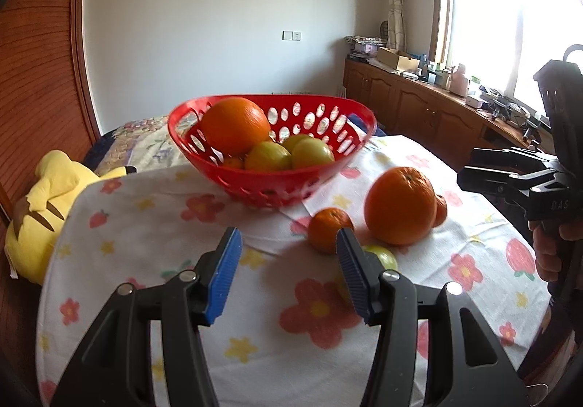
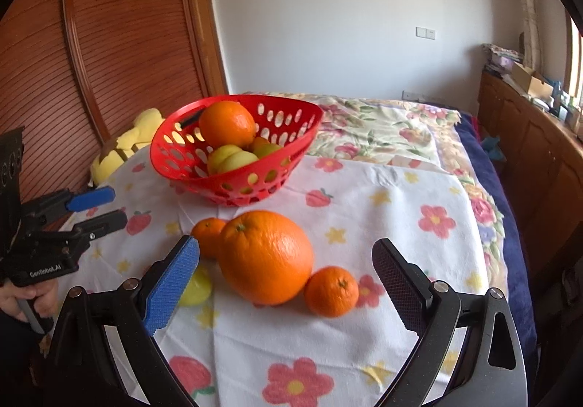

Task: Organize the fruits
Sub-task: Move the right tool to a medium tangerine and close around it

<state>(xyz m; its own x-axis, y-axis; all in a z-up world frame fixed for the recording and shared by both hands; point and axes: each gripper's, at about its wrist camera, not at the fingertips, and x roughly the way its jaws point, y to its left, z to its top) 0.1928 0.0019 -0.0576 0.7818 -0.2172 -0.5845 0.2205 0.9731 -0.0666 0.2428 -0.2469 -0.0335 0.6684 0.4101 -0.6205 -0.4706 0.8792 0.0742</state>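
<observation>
A red perforated basket (image 1: 328, 172) (image 2: 204, 184) stands on the flowered cloth and holds a big orange (image 1: 235, 125) (image 2: 226, 123) and several yellow-green fruits (image 1: 312, 153) (image 2: 233, 161). In front of it lie a big orange (image 1: 400, 206) (image 2: 266, 255), two small tangerines (image 1: 328, 229) (image 2: 331, 291) (image 2: 208, 236) and a yellow-green fruit (image 1: 386, 257) (image 2: 196, 288). My left gripper (image 1: 288, 261) (image 2: 96, 208) is open and empty, left of the loose fruit. My right gripper (image 2: 286, 268) (image 1: 510, 170) is open, its fingers on either side of the big loose orange, short of it.
A yellow plush toy (image 1: 47, 210) (image 2: 124, 148) lies at the table's left edge. A flowered bedspread (image 2: 382, 130) lies behind the table. Wooden cabinets (image 1: 419, 108) with clutter run along the right wall. A wooden door (image 2: 91, 61) is on the left.
</observation>
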